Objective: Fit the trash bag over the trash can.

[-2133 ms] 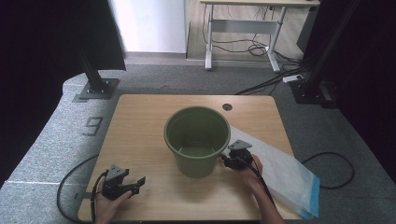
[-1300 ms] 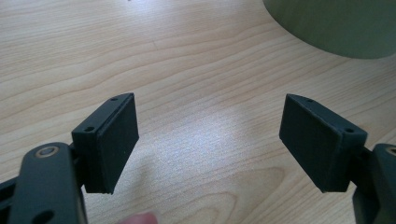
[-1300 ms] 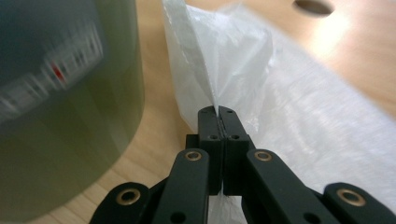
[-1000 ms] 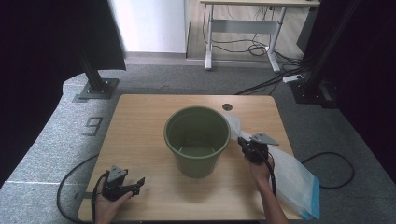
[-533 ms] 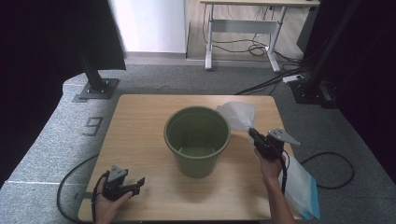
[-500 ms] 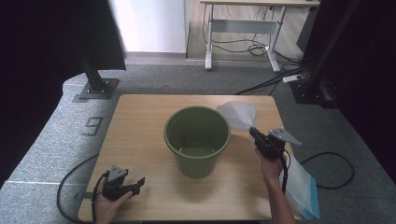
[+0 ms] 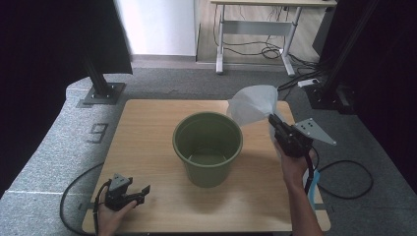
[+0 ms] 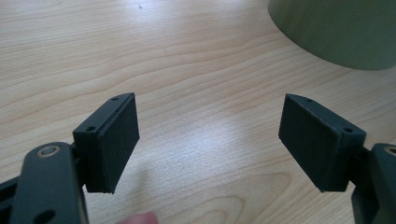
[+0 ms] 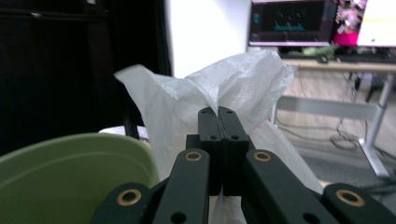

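Note:
A green plastic bucket (image 7: 207,146) stands upright in the middle of the wooden table (image 7: 147,128). To its right, my right gripper (image 7: 274,121) is raised above the table and shut on a thin white plastic bag (image 7: 253,103), whose top fans out above the jaws while its tail hangs down past the forearm. In the right gripper view the bag (image 9: 219,91) is pinched between the closed jaws, with the bucket rim (image 9: 70,154) low on the left. My left gripper (image 7: 141,192) rests near the table's front left corner, open and holding nothing (image 8: 210,140).
A black cable (image 7: 74,196) trails off the table's front left. Another cable (image 7: 351,179) loops on the grey floor to the right. A desk frame (image 7: 255,24) stands far behind. The bucket's wall (image 8: 336,32) lies ahead of the left gripper.
My right gripper has lifted the white bag off the table's right side and carried it up and back, to beside the bucket's rim. The left gripper has stayed still.

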`<state>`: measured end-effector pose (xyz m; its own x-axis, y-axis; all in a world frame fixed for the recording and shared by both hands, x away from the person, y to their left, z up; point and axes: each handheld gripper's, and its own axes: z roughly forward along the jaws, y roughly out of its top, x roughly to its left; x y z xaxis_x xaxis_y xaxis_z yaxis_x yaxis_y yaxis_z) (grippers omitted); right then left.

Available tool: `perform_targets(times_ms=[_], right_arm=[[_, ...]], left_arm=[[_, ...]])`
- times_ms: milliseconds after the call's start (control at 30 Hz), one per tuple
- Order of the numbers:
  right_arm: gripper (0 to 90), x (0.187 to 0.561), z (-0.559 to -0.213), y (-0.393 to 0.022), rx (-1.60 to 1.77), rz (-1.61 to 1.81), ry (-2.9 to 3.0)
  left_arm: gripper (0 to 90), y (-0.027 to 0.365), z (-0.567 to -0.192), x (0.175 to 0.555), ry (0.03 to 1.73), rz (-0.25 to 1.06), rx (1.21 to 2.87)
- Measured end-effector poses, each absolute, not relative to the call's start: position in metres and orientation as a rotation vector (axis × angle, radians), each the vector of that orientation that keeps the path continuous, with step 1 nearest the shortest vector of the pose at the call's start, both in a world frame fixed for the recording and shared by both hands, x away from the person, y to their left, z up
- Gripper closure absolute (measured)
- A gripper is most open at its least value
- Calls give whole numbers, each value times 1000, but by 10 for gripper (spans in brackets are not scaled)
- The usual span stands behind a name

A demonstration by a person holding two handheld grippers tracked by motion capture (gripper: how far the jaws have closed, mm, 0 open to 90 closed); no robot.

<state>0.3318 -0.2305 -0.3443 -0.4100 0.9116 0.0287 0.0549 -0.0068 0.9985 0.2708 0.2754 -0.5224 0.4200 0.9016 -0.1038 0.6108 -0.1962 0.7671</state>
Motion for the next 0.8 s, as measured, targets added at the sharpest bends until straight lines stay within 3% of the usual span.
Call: perform_targets(times_ms=[600,800], right_arm=[[885,308,-294,-209,851,1557,1486],[885,302,-304,-197,813,1539,1551]], left_arm=[[199,275,-523,271,1286,480,1909],[200,277,-523,271,1288,482,1902]])
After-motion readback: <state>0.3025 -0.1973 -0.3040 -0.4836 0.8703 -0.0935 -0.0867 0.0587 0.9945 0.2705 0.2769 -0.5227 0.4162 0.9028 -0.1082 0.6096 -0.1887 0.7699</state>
